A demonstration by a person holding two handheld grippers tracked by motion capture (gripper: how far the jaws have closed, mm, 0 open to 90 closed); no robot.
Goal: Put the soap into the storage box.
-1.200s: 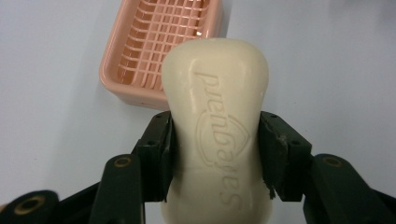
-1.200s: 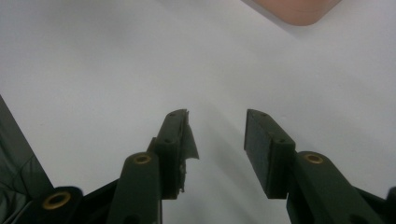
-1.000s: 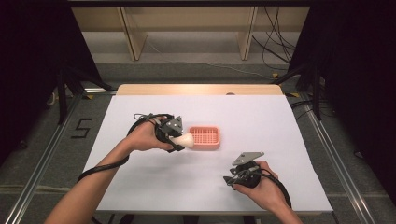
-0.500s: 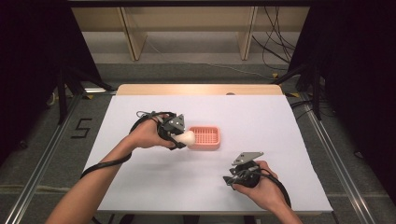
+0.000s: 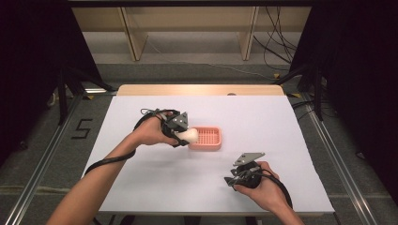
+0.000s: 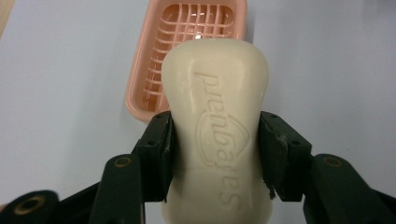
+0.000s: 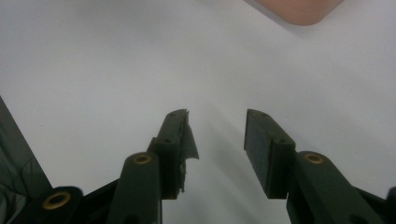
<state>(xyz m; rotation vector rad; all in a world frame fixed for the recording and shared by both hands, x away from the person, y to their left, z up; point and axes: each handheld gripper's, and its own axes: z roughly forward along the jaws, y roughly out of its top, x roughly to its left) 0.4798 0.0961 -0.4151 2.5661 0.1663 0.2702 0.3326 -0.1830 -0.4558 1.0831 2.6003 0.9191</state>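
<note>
From the high view we see a white table (image 5: pixel 281 122) with a pink dish (image 5: pixel 206 138) near its centre. Our left gripper (image 5: pixel 180 133) sits at the dish's 9 o'clock, and a pale soap (image 5: pixel 187 135) pokes from its jaws, the soap's far end reaching the dish's near-left edge. Whether the soap touches the dish we cannot tell from here. Our right gripper (image 5: pixel 234 177) is well apart, at the dish's 5 o'clock near the table's near edge, held low over bare table. Both forearms come in from 6 o'clock, and a black cable trails back from each gripper.

In the left gripper view, the left gripper (image 6: pixel 217 140) is clamped on the soap (image 6: pixel 217 116), one black pad pressing each long side around the bar's waist. The soap stands lengthwise along the jaws, its embossed lettering facing the camera and reading upside down. Beyond its far end, at 12 o'clock, lies the dish (image 6: pixel 187 42), a slotted pink tray with rounded corners, empty where we can see it; the soap covers its near-right part.

In the right gripper view, the right gripper (image 7: pixel 217 135) has its jaws parted with nothing between them, only white table beneath. The left pad looks torn at its tip. A corner of the dish (image 7: pixel 299 9) shows at 1 o'clock.
</note>
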